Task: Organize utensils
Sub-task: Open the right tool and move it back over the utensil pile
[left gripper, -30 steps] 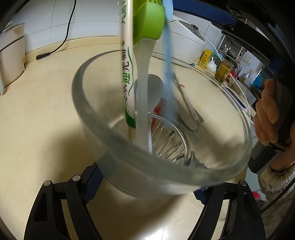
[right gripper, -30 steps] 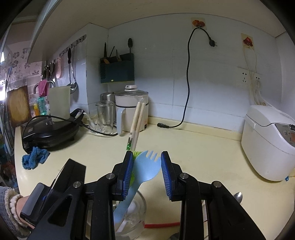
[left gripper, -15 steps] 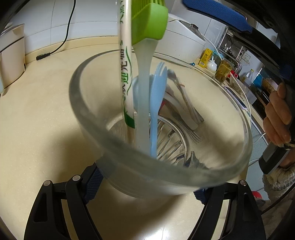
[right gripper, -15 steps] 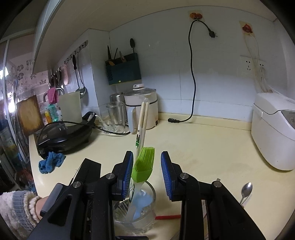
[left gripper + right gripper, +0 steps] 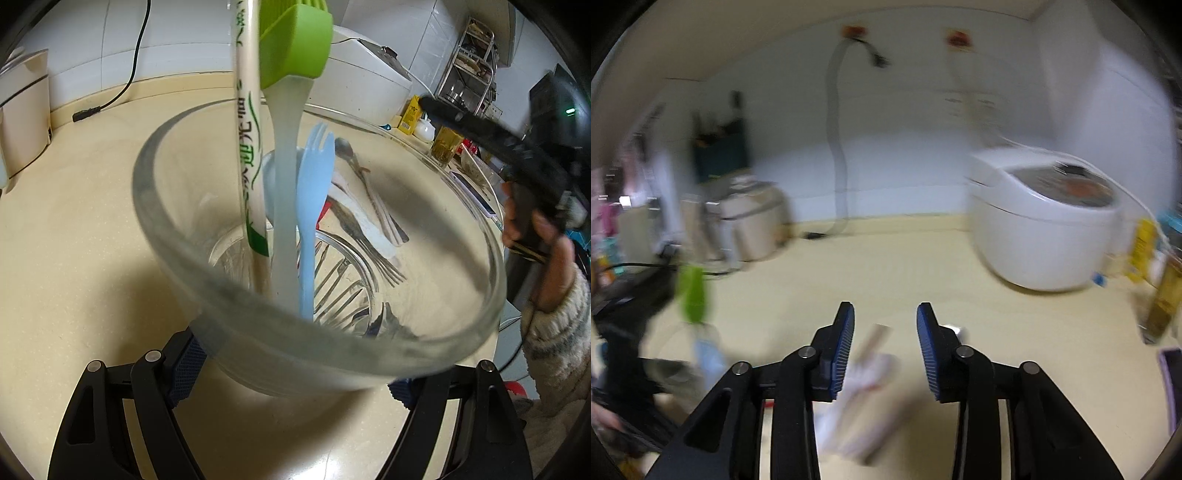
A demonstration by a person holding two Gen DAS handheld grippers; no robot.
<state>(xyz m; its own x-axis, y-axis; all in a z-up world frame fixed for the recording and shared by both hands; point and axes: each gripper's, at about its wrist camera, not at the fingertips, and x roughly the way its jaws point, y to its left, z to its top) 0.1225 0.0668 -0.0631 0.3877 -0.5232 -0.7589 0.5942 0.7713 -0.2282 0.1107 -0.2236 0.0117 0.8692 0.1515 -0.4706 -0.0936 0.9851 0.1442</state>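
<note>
Left claw (image 5: pixel 295 384) pinches glass cup (image 5: pixel 258 325) w/ blue spork (image 5: pixel 310 206) standing inside. Right claw (image 5: pixel 885 354) spreading, nothing btwn pads, above blurred utensils (image 5: pixel 864 413) on worktop (image 5: pixel 886 266).

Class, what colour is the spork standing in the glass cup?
Light blue spork; clearest in the left wrist view.

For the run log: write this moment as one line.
left gripper: shut on glass cup | in cup: blue spork, green brush, chopsticks | right gripper: opening, empty | counter: metal cutlery
</note>
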